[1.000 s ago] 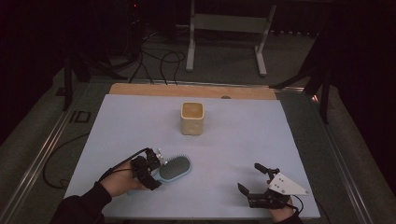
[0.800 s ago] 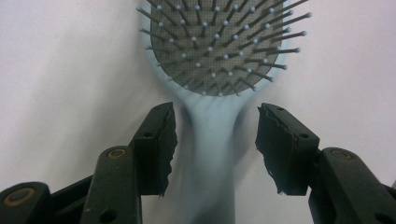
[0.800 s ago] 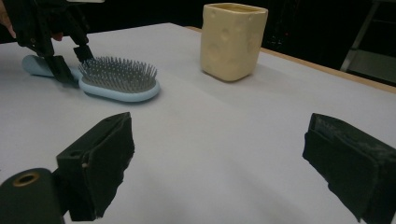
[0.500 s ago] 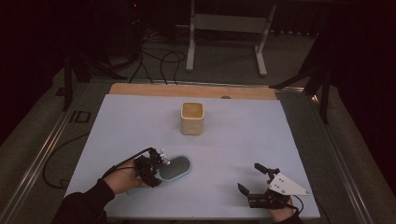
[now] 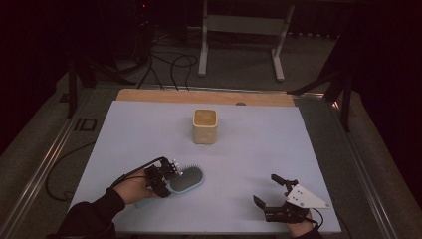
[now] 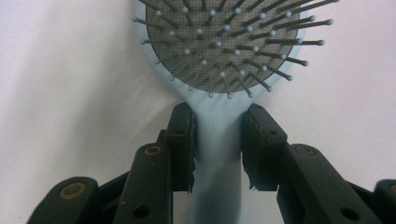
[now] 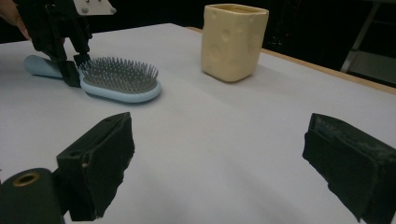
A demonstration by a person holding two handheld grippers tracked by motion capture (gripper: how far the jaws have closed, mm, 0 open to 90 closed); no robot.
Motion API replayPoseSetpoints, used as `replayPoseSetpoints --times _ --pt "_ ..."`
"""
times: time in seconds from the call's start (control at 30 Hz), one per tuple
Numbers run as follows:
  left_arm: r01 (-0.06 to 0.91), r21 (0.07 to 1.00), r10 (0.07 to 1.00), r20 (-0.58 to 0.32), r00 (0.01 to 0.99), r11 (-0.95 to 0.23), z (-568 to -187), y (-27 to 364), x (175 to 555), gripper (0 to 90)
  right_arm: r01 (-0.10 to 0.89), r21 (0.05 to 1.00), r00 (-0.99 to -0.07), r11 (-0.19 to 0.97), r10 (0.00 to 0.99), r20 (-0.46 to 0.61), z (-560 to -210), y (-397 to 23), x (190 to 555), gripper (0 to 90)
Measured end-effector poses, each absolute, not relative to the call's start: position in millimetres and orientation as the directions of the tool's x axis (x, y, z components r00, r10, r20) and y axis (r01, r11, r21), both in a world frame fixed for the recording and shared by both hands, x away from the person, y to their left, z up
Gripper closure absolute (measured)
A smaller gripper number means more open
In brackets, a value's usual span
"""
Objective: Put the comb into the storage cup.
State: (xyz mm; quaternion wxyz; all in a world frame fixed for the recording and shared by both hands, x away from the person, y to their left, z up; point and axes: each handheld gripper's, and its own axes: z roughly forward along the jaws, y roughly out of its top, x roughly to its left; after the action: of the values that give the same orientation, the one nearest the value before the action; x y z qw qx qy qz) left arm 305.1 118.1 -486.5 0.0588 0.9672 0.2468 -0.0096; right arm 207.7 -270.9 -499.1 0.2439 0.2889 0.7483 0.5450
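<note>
We see a hairbrush (image 5: 188, 180) with a pale blue body and handle, a dark grey dotted cushion and grey ball-tipped bristles. The cup (image 5: 205, 126) is cream yellow, dimpled with round hollows like cheese. Both the left gripper (image 5: 161, 180) and the right gripper (image 5: 269, 193) are black; the right carries a light grey plate. The table (image 5: 259, 149) cover is pale lilac-white, edged with a tan wooden strip.
</note>
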Motion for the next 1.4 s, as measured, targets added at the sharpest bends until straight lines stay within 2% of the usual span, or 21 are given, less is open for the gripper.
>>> replayPoseSetpoints --times 0.43,1.1,1.4 --pt "0.479 0.083 0.478 -0.027 0.878 -0.874 -487 113 305 69.8 0.172 0.955 -0.715 0.241 0.698 -0.047 -500 -270 208 8.6" --pt "0.467 0.199 0.470 -0.037 0.882 -0.862 -477 122 296 70.3 0.180 0.956 -0.710 0.234 0.703 -0.038 -500 -271 209 8.5" --pt "0.451 0.289 0.456 -0.053 0.888 -0.844 -461 123 291 70.2 0.179 0.956 -0.708 0.233 0.705 -0.039 -500 -271 209 8.5"
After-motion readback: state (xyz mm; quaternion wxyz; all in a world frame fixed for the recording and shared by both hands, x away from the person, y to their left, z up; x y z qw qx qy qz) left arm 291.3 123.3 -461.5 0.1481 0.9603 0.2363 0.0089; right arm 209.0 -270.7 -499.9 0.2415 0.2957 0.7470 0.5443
